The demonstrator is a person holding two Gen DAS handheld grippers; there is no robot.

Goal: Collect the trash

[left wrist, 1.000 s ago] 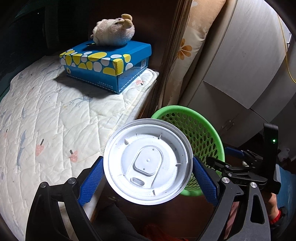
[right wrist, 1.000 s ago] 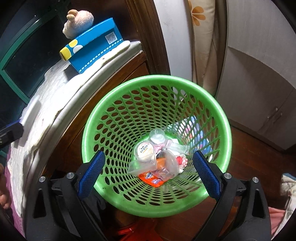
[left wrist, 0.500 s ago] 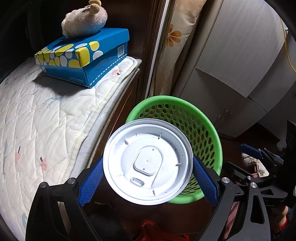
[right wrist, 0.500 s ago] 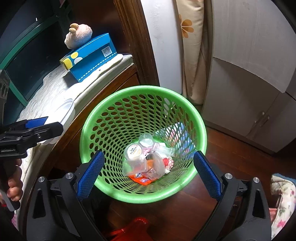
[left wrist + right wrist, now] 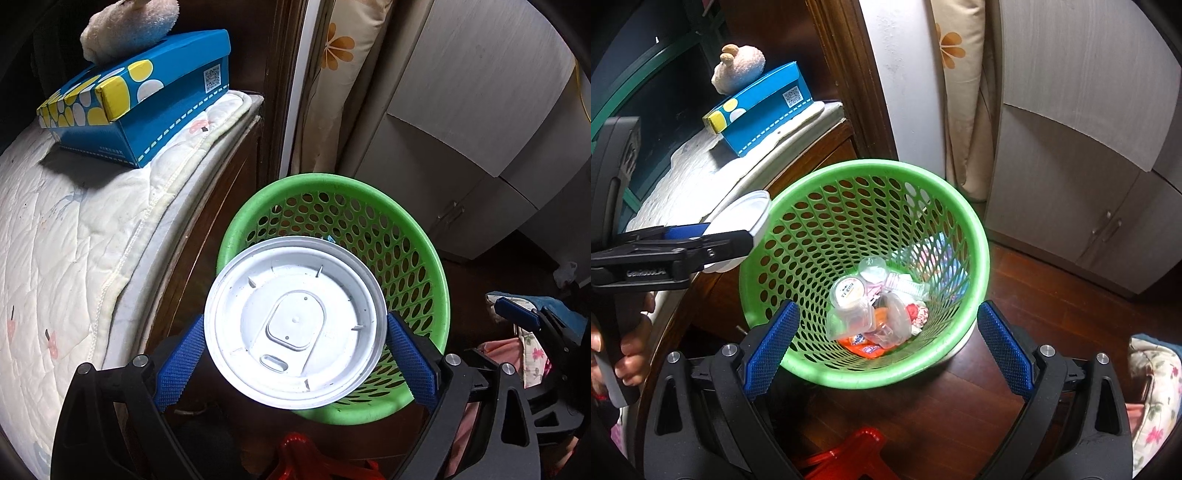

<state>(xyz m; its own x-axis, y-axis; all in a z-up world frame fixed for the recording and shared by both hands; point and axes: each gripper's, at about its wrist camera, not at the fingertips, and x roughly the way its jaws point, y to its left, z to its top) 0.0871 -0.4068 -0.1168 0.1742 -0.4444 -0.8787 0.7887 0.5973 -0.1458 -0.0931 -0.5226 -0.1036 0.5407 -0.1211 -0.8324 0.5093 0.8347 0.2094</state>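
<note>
A round white plastic lid [image 5: 295, 325] fills the span between the blue pads of my left gripper [image 5: 295, 343], which is shut on its edges. It hangs over the near-left rim of the green mesh basket [image 5: 417, 236]. In the right wrist view the same lid [image 5: 746, 218] shows edge-on at the left rim of the basket [image 5: 975, 236], held by the left gripper [image 5: 738, 242]. Cups, a small bottle and wrappers [image 5: 875, 310] lie in the basket's bottom. My right gripper [image 5: 886, 343] is open and empty, above the basket's near side.
A quilted white pad [image 5: 66, 251] covers a wooden surface at the left, with a blue dotted box [image 5: 147, 107] and a plush toy [image 5: 129, 26] on it. Grey cabinets [image 5: 1089, 147] stand behind the basket. A red plastic item [image 5: 849, 454] lies on the wooden floor.
My left gripper has carried the lid rightward off the quilted pad to the basket's rim. My right gripper has pulled back and up, so the basket looks smaller.
</note>
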